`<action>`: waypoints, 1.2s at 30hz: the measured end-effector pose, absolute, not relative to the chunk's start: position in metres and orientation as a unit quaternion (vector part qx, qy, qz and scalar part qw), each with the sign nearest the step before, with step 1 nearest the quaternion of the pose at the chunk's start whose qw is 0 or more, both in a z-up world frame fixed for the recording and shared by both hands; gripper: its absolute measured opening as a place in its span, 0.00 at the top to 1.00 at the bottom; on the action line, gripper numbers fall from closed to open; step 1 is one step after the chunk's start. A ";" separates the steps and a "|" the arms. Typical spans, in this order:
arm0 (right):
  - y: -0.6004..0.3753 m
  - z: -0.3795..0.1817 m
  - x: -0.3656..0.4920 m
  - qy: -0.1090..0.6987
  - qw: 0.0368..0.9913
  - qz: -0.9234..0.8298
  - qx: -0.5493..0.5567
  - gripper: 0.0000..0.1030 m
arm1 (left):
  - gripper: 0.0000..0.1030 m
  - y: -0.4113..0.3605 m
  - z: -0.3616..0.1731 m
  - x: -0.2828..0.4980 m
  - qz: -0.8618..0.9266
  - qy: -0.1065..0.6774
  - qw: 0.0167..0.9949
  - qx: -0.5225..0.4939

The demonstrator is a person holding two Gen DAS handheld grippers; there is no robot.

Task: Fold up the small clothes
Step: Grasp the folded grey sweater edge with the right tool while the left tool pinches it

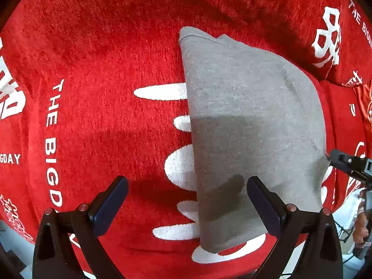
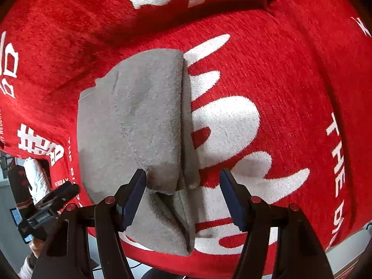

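Only right view shows grey garment layered fold; both hand-held grippers released above it.

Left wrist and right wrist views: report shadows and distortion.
Left wrist view: a hard-edged shadow crosses the grey garment, and fisheye bends the red blanket; right wrist view: light is softer, with dim patches near the open right tool and dark corners.

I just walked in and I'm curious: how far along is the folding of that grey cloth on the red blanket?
Mostly done, it seems. The grey cloth lies doubled into a compact stack on the red blanket, layered edges showing at its near end. Nothing is in hand: the left hand-held gripper and right hand-held gripper are both open above it. Possibly one more fold or tidying remains.
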State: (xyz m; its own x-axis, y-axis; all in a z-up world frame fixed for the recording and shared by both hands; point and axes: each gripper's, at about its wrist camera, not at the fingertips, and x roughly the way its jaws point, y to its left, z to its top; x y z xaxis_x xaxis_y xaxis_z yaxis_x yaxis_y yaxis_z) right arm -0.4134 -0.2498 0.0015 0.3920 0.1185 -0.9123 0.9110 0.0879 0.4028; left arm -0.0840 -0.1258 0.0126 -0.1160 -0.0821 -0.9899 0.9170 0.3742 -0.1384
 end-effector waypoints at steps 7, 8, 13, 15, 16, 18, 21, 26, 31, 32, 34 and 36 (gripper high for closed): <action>-0.264 -0.011 -0.419 0.397 0.602 -0.303 0.623 0.33 | 0.01 -0.135 0.022 -0.062 -0.461 0.618 0.566 0.292; -0.266 -0.014 -0.419 0.392 0.603 -0.297 0.628 0.33 | 0.01 -0.139 0.021 -0.058 -0.460 0.620 0.566 0.289; -0.274 -0.029 -0.417 0.384 0.607 -0.271 0.641 0.33 | 0.01 -0.159 -0.004 -0.050 -0.469 0.651 0.529 0.276; -0.277 -0.033 -0.415 0.378 0.611 -0.256 0.646 0.33 | 0.01 -0.164 -0.019 -0.052 -0.470 0.662 0.512 0.279; -0.279 -0.035 -0.415 0.375 0.614 -0.251 0.648 0.33 | 0.01 -0.167 -0.023 -0.054 -0.471 0.661 0.510 0.285; -0.283 -0.038 -0.413 0.363 0.621 -0.234 0.655 0.33 | 0.01 -0.173 -0.024 -0.061 -0.483 0.660 0.501 0.281; -0.286 -0.044 -0.404 0.351 0.630 -0.205 0.662 0.31 | 0.01 -0.175 -0.029 -0.065 -0.496 0.669 0.484 0.269; -0.290 -0.050 -0.382 0.335 0.644 -0.146 0.672 0.31 | 0.01 -0.184 -0.034 -0.078 -0.512 0.670 0.468 0.266; -0.288 -0.060 -0.373 0.335 0.644 -0.112 0.679 0.31 | 0.01 -0.196 -0.043 -0.095 -0.506 0.662 0.483 0.269; -0.289 -0.061 -0.374 0.327 0.642 -0.112 0.685 0.31 | 0.01 -0.196 -0.043 -0.096 -0.512 0.654 0.485 0.272; -0.289 -0.061 -0.372 0.327 0.638 -0.118 0.687 0.31 | 0.01 -0.198 -0.044 -0.101 -0.517 0.649 0.487 0.273; -0.288 -0.061 -0.370 0.332 0.632 -0.127 0.689 0.40 | 0.01 -0.197 -0.044 -0.100 -0.515 0.651 0.486 0.273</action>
